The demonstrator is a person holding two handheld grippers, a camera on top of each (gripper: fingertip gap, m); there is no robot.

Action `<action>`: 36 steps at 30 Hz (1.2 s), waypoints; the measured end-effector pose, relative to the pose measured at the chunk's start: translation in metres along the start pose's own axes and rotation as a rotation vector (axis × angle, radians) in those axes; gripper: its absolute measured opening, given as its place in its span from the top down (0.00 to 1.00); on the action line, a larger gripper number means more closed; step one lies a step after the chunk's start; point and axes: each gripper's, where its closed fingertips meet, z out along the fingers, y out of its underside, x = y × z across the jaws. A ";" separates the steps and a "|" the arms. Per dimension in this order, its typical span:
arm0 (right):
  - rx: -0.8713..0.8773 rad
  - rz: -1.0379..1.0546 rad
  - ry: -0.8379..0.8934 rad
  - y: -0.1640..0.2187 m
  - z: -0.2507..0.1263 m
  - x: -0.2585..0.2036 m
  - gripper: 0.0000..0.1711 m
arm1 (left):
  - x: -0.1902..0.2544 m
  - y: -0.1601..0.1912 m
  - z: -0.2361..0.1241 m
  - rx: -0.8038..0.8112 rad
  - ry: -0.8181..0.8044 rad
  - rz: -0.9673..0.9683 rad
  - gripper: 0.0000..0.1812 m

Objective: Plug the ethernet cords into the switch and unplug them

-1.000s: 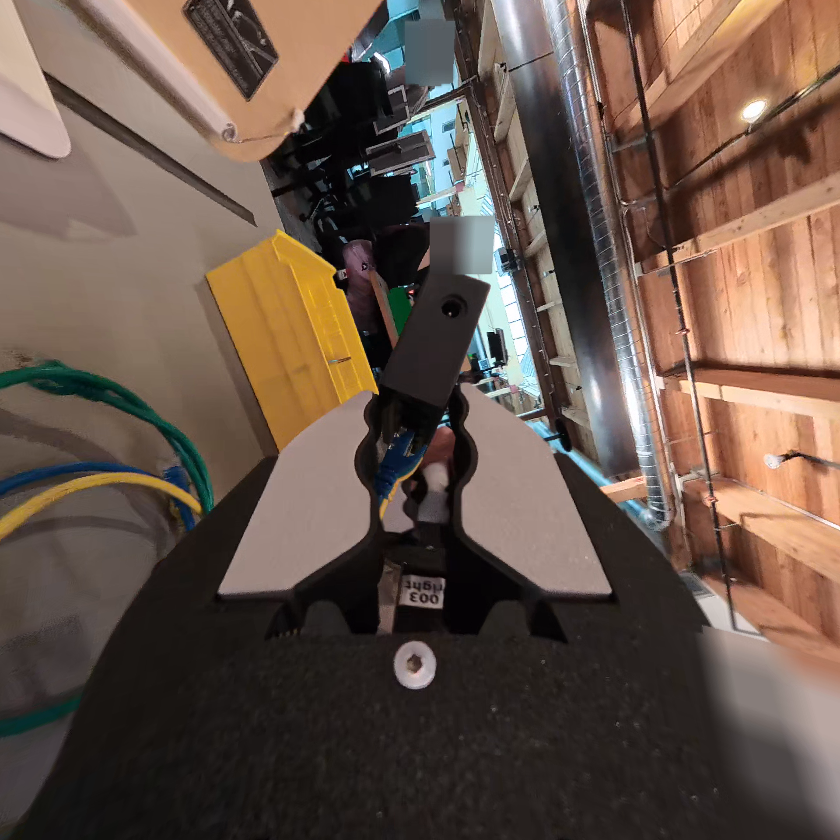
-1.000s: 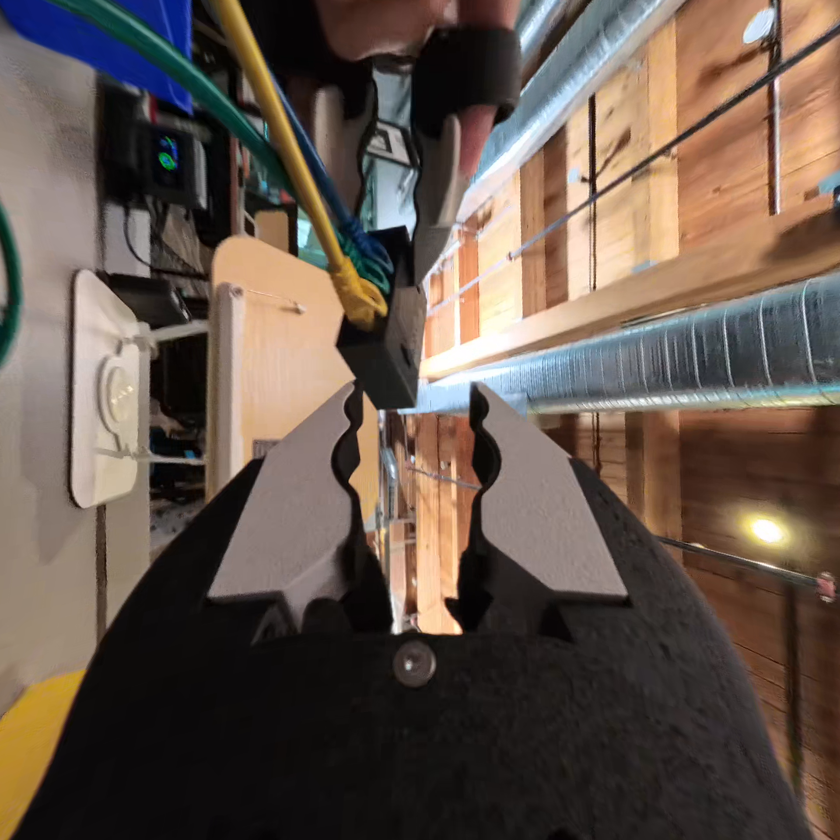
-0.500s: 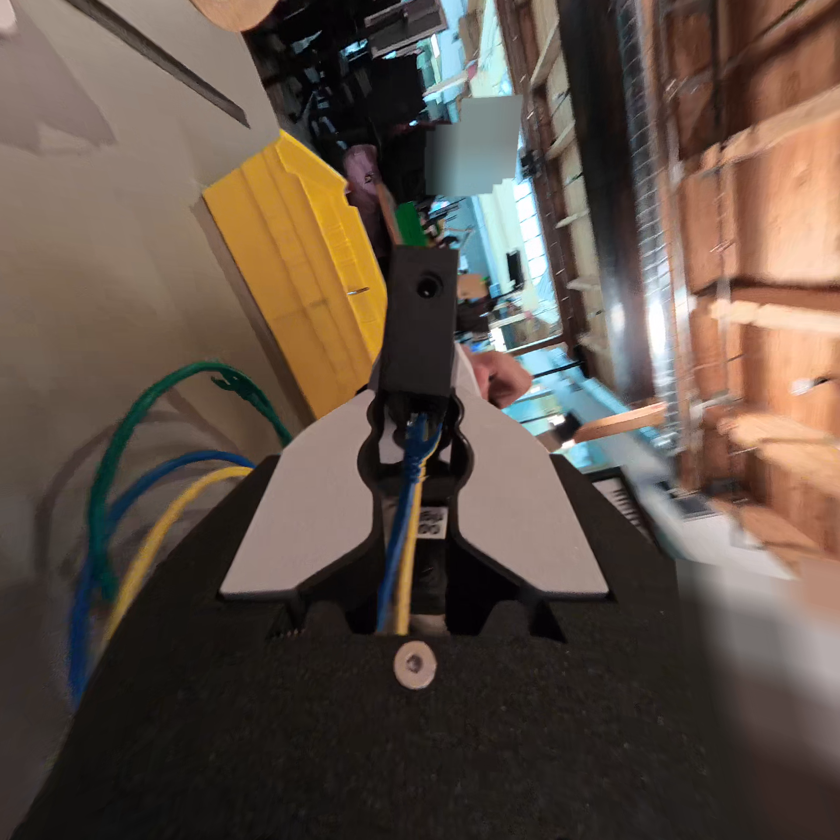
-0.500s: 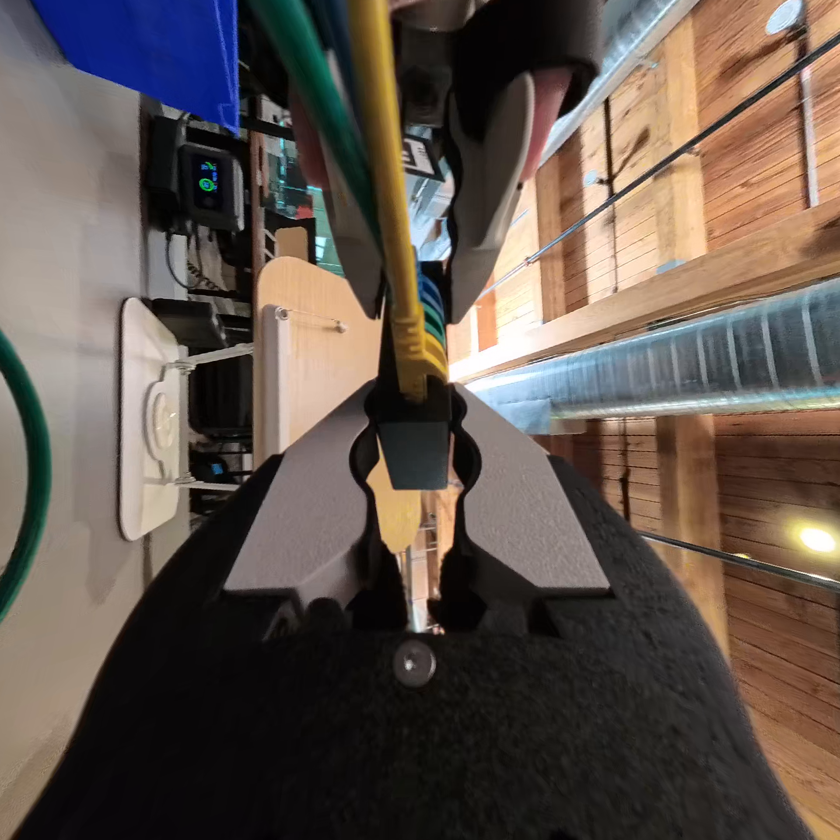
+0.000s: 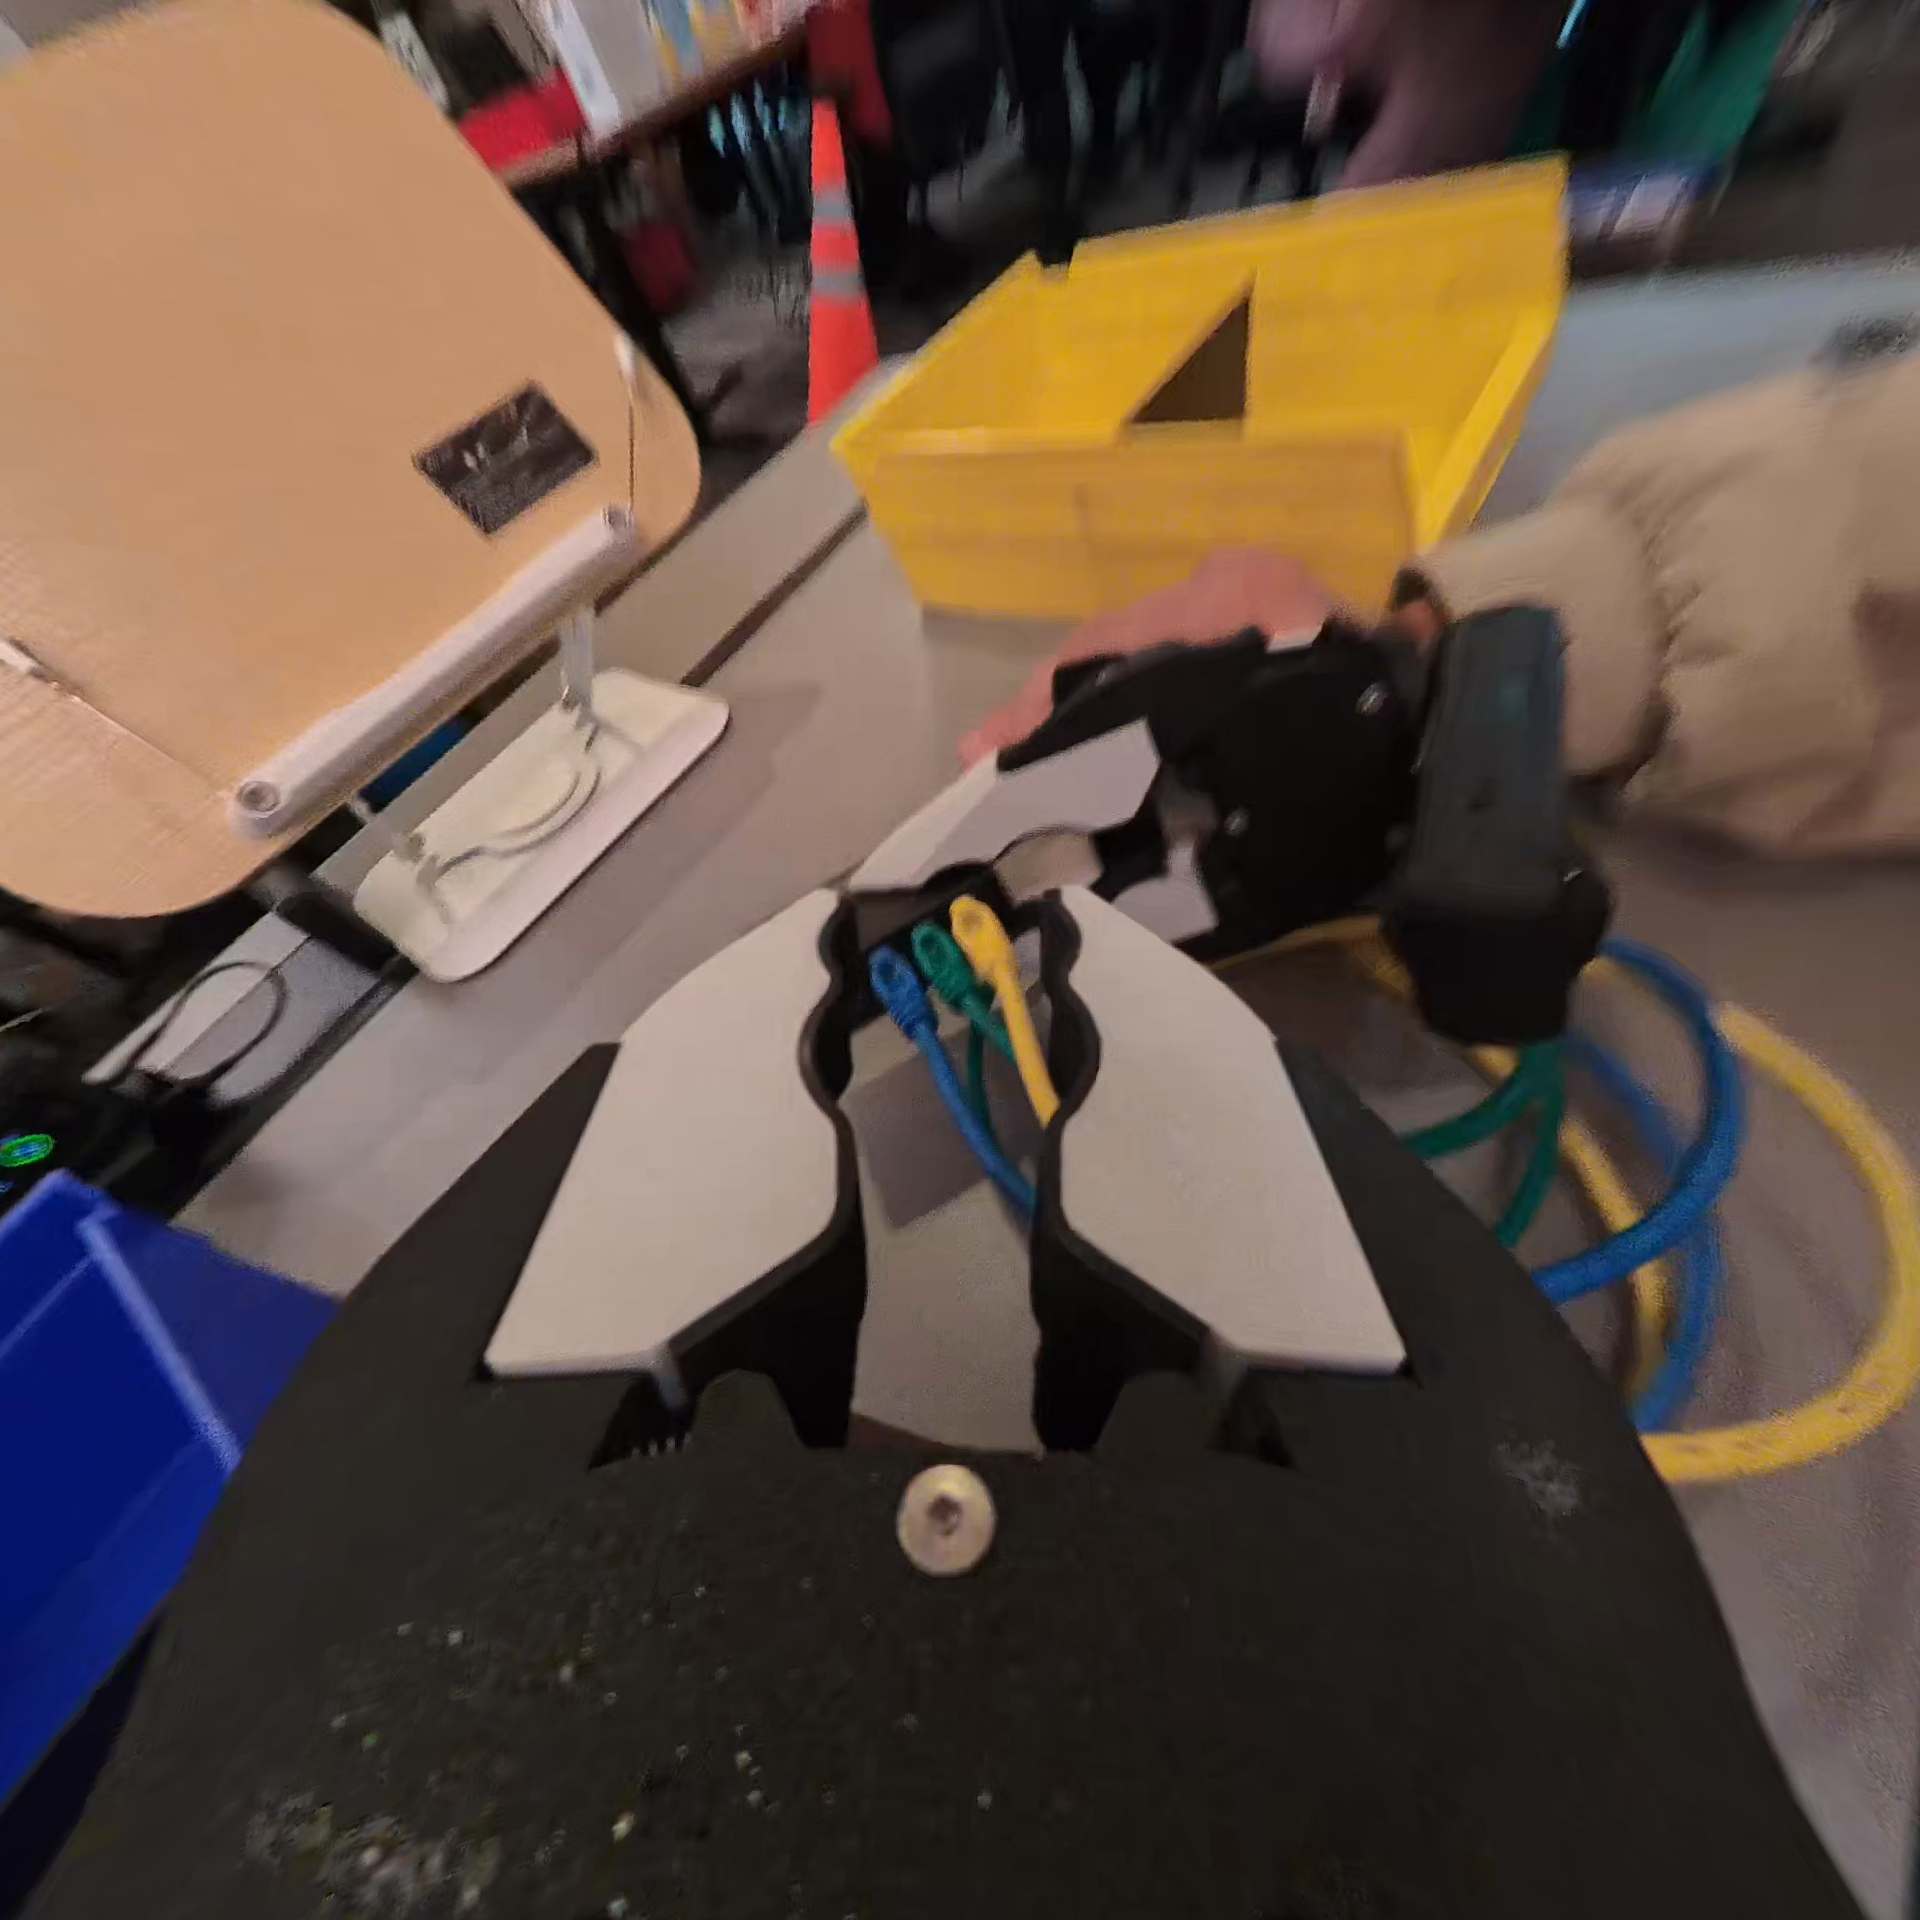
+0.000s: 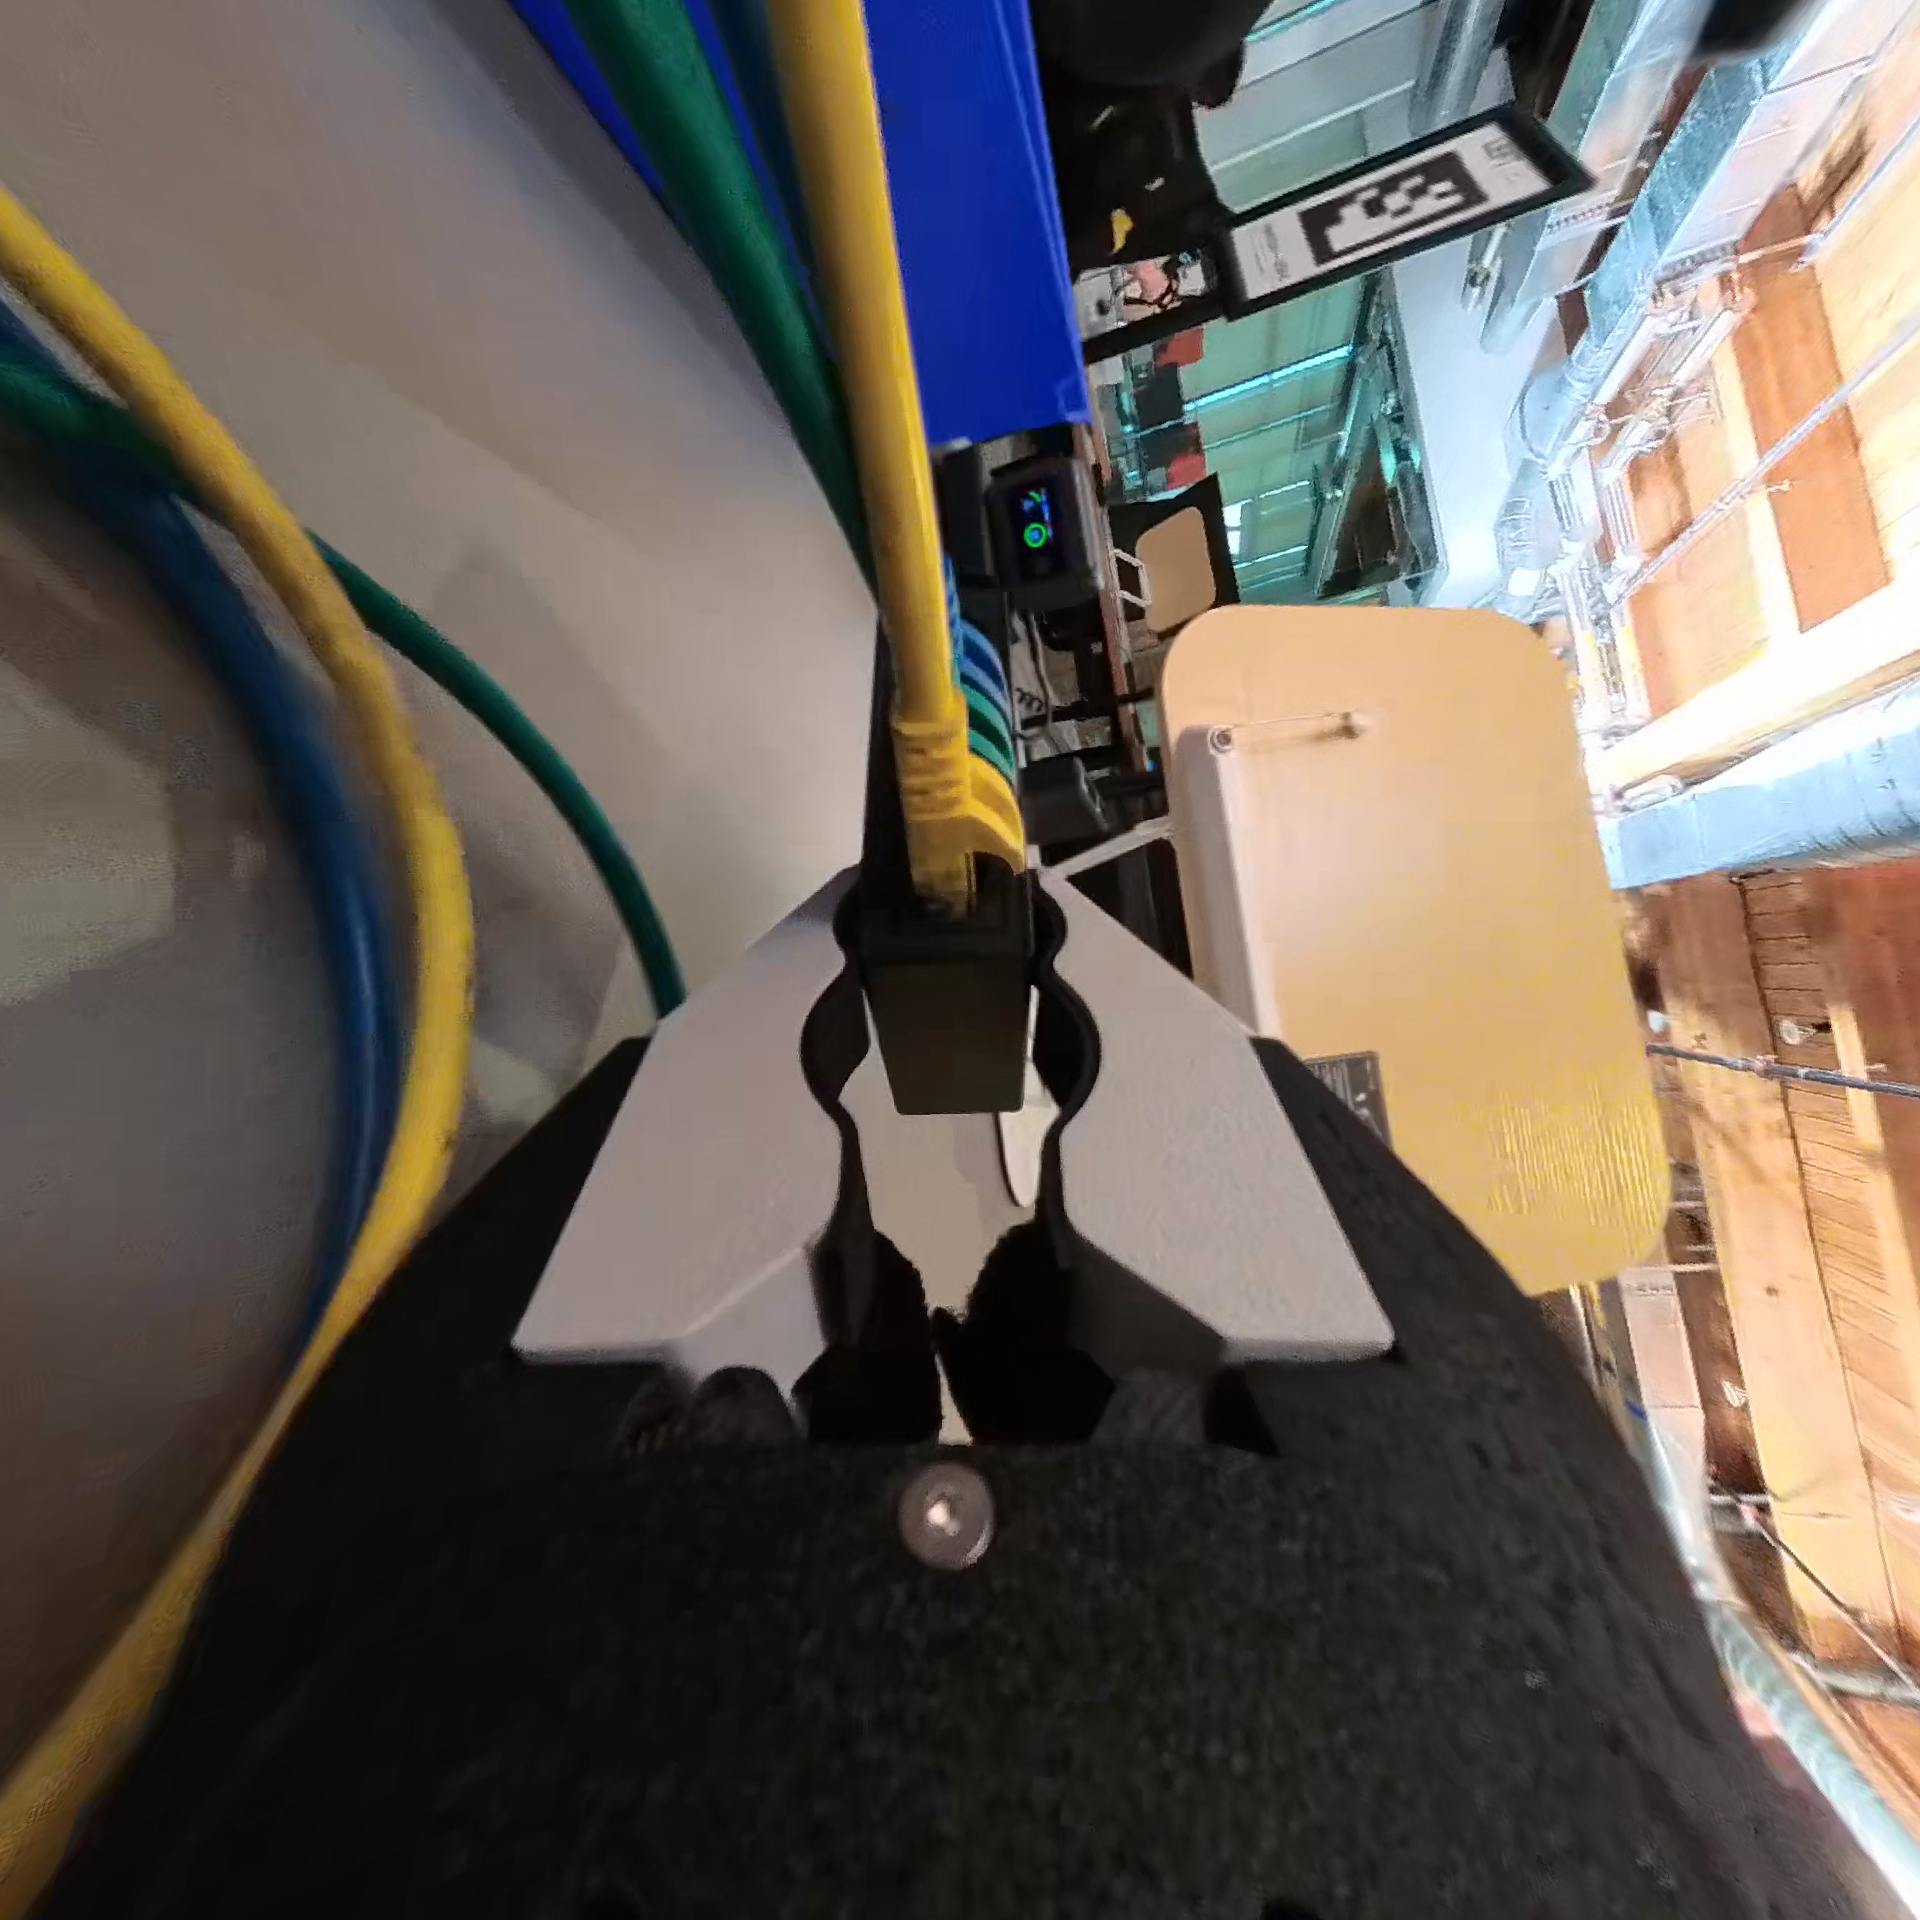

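The black switch [image 6: 945,1018] has a yellow plug [image 6: 940,790], a green plug [image 6: 987,717] and a blue plug [image 6: 971,644] in its ports. My right gripper [image 6: 945,935] is shut on the switch, with both pads against its sides. In the left wrist view the switch [image 5: 883,920] sits just past my left gripper [image 5: 945,914], with the right gripper [image 5: 987,878] reaching in from the right. The left gripper is open. The blue [image 5: 896,987], green [image 5: 940,961] and yellow [image 5: 982,935] plugs and their cords run between its fingers, and its pads stand off the switch.
The cords coil on the grey table [image 5: 779,675] at right [image 5: 1662,1195]. A yellow bin [image 5: 1195,416] stands behind, a blue bin [image 5: 94,1403] at near left. A tan board [image 5: 260,416] on a white stand [image 5: 540,821] is at left. A person's sleeve [image 5: 1662,644] is at right. The tips of one gripper are about 12 cm away from the tips of the other.
The right gripper closed on the switch's free end and keeps hold. The left gripper's jaws have widened off the switch, and its view has swung round towards the table.
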 end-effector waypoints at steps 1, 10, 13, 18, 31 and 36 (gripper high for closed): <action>-0.004 0.007 0.025 0.003 -0.001 0.001 0.84 | 0.001 0.008 0.006 -0.053 -0.016 0.043 0.82; -0.103 -0.072 -0.010 0.005 -0.009 -0.001 0.84 | 0.022 0.002 0.046 -0.193 0.163 0.012 0.80; -0.089 -0.045 0.010 0.003 -0.015 0.009 0.84 | 0.020 0.025 0.060 -0.327 0.144 0.090 0.79; -0.094 -0.055 -0.008 0.003 -0.019 0.006 0.84 | 0.018 0.043 0.069 -0.402 0.063 0.235 0.81; -0.073 -0.052 -0.011 0.004 -0.018 0.006 0.84 | 0.011 0.040 0.068 -0.296 -0.189 0.782 0.92; -0.071 -0.078 -0.011 0.004 -0.018 0.004 0.84 | 0.012 0.044 0.068 -0.300 -0.138 0.764 0.92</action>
